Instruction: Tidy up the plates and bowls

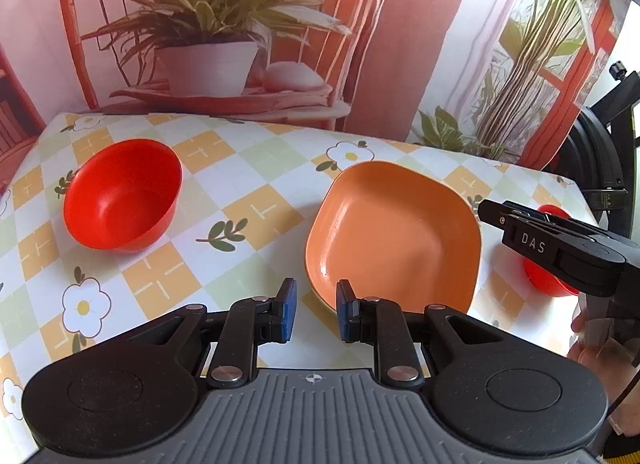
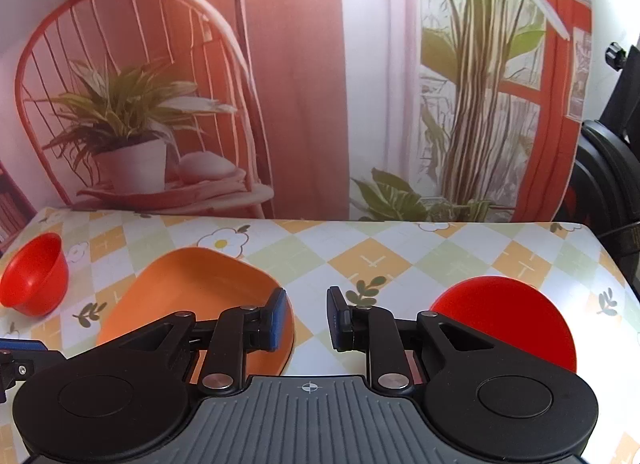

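Note:
An orange square plate (image 1: 394, 234) lies on the checked tablecloth just ahead and right of my left gripper (image 1: 316, 314), which is open and empty. A red bowl (image 1: 122, 194) stands to the left, tilted toward me. A second red bowl (image 1: 546, 276) at the right is mostly hidden behind the right gripper (image 1: 494, 214), seen from the side. In the right wrist view my right gripper (image 2: 306, 318) is open and empty, with the orange plate (image 2: 192, 288) at its left, the second red bowl (image 2: 508, 312) at its right and the first red bowl (image 2: 36, 274) far left.
The table (image 1: 256, 208) carries a yellow, green and white flowered cloth. A printed backdrop with a chair and plants (image 1: 208, 24) rises right behind its far edge. Dark equipment (image 1: 600, 156) stands past the right edge. A hand (image 1: 596, 348) holds the right gripper.

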`<state>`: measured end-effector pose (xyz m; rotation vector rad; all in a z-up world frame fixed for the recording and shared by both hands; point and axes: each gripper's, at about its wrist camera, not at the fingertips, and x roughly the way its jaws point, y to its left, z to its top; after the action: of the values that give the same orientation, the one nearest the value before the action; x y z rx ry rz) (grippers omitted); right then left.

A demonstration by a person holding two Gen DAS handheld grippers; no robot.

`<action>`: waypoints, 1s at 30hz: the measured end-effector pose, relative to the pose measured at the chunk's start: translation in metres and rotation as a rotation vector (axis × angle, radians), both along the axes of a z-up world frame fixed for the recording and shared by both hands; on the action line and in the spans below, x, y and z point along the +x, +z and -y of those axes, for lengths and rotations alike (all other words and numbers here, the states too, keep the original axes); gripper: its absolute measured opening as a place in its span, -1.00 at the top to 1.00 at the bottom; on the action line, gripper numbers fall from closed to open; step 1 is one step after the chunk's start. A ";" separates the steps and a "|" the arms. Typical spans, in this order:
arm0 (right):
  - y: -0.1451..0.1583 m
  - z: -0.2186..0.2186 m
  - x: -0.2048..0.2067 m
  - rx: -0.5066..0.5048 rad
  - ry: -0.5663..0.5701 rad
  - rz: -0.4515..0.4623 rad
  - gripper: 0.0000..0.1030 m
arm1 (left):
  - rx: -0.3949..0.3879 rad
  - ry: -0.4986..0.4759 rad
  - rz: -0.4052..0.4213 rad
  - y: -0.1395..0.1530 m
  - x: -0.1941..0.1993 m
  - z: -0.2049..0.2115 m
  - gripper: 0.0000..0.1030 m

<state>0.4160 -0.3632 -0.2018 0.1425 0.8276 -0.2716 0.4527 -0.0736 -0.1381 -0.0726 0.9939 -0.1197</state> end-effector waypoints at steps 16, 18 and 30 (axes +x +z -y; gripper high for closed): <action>0.089 0.005 -0.187 0.047 -0.248 0.290 0.61 | -0.012 -0.191 0.185 0.057 -0.094 0.046 0.57; 0.094 0.004 -0.208 0.034 -0.265 0.307 0.61 | -0.024 -0.227 0.215 0.058 -0.107 0.055 0.57; 0.094 0.003 -0.312 -0.135 -0.397 0.375 0.61 | -0.102 -0.357 0.210 0.036 -0.153 0.113 0.57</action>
<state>0.1037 -0.3659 -0.1074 0.2238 0.4007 -0.6511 0.2995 -0.1863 -0.1018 0.0251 0.7827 -0.4961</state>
